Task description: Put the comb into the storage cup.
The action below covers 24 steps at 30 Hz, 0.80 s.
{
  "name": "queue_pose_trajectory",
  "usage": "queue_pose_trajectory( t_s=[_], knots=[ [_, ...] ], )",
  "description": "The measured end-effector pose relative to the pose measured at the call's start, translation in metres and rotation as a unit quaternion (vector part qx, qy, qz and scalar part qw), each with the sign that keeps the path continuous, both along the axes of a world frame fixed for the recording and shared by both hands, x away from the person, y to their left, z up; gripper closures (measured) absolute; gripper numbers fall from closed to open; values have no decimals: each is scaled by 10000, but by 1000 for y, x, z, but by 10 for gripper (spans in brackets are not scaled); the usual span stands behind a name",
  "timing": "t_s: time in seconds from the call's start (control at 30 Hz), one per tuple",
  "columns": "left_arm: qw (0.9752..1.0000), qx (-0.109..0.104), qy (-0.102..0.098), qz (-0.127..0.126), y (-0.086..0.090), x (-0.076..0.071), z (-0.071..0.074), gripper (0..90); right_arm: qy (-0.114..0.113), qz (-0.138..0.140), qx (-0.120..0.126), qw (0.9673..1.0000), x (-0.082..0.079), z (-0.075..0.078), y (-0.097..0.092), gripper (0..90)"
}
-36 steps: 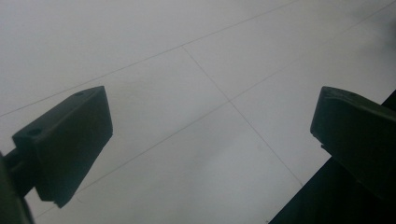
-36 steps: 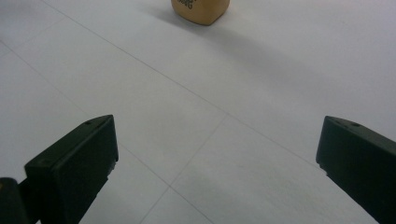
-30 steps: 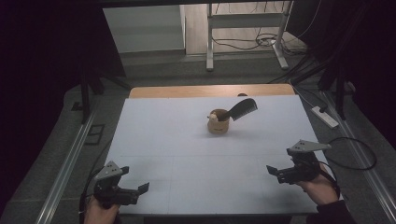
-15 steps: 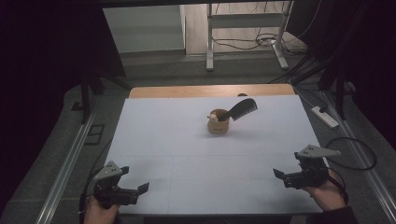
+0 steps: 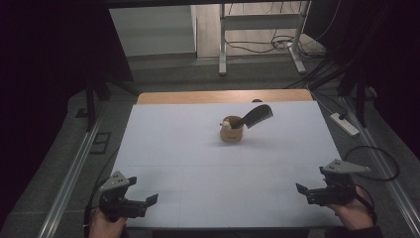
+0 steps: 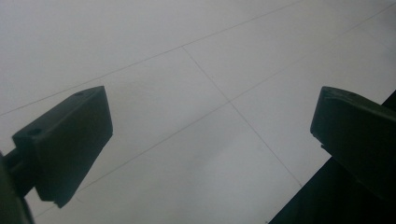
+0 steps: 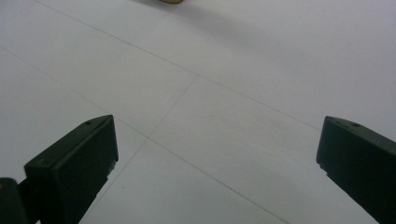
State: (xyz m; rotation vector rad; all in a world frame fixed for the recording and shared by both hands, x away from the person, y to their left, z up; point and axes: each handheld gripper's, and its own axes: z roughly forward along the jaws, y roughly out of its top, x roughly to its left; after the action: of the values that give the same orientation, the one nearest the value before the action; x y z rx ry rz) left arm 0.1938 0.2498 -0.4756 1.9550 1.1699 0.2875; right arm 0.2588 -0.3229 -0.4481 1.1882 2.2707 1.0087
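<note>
Both your grippers — left gripper (image 5: 148,200) and right gripper (image 5: 302,190) — sit wide open and empty at the near edge. The small round wooden cup (image 5: 231,131) holding a black comb-like tool (image 5: 257,116) (possibly a brush) stands well apart, mid-table; approach level so you don't tip it.

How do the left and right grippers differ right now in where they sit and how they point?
The left gripper sits at the table's near left corner; the right gripper sits at the near right edge. The left one points right, the right one points left. Both are open, hold nothing, and lie well short of the wooden cup.
</note>
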Motion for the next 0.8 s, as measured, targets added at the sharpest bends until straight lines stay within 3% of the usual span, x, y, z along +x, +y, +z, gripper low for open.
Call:
queue_pose_trajectory(
  t_s=[0.3, 0.8],
  knots=[
    [10000, 1, -4, 8, 0, 0, 0, 0, 70, -159, -12, 9998, -7, -2, -8, 0],
    [10000, -35, -14, 12, 1, -1, 0, 0, 255, -251, -268, 9990, -15, -8, -14, 0]
  ],
)
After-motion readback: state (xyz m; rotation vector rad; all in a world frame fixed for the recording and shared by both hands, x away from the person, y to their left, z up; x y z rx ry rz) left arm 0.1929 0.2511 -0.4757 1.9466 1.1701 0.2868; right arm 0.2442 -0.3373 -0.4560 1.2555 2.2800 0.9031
